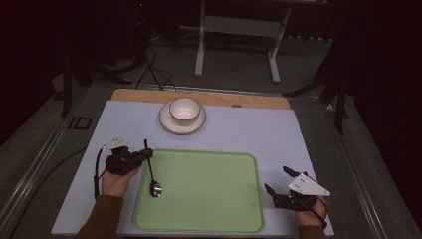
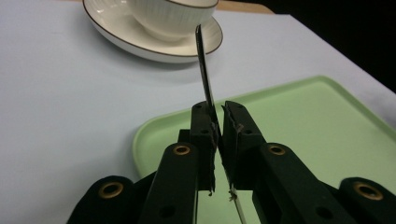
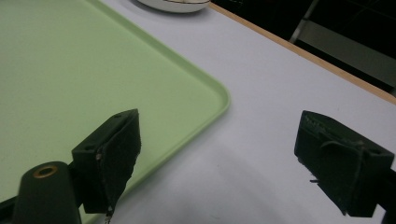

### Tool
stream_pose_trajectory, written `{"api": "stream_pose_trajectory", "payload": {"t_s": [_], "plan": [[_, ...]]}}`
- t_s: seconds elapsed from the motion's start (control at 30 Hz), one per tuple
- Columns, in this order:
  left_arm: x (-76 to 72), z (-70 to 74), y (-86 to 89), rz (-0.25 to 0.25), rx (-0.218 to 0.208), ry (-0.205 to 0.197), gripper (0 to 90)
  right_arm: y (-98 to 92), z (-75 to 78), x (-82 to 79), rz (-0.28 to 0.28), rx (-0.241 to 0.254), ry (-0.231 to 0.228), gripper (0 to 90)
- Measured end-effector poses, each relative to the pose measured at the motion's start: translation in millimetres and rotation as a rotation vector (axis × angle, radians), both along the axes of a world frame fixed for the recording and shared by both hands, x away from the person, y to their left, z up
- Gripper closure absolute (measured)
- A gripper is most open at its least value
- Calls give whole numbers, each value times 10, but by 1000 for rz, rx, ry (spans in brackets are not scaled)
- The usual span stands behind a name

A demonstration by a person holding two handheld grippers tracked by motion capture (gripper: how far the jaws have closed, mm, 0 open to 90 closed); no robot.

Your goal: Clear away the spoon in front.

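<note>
Left gripper [image 1: 144, 155] clenched on spoon [image 1: 151, 172] handle, bowl end resting in green tray [image 1: 209, 219] at 9 o'clock, probably mid-placement. Right gripper [image 1: 278, 179] spread wide, empty, parked at 3 o'clock, clear of tray.

Centre frame: pale green tray [image 1: 209, 199], rounded corners, on a light grey-blue table cover [image 1: 259, 132]. Spoon [image 1: 151, 172] at the tray's left edge, bowl end down on the green, dark handle running toward upper left. Above the tray: white bowl [image 1: 184, 110] sitting in a white saucer [image 1: 167, 124], dark-rimmed. Wooden strip [image 1: 259, 101] along the cover's far edge. Top of frame: white stand [image 1: 239, 25], black cables [image 1: 154, 69] on the floor.
</note>
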State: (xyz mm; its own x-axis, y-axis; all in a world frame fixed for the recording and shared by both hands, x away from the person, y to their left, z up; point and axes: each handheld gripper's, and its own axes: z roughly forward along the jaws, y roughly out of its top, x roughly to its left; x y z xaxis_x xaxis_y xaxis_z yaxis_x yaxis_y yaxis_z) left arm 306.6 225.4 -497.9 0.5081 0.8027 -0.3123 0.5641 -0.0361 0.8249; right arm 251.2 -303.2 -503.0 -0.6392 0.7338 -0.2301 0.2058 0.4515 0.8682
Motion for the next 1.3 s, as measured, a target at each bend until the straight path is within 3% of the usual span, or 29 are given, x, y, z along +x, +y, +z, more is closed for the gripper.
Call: {"api": "stream_pose_trajectory", "payload": {"t_s": [0.67, 1.07, 1.3], "plan": [[82, -217, -129, -51, 67, 65, 788, 13, -6, 1, 6, -17, 2, 142], [112, -318, -104, -30, 69, 104, 762, 20, -8, 1, 10, -22, 4, 143], [134, -360, -134, -19, 109, 133, 750, 25, -12, 5, 13, -26, 9, 142]]}}
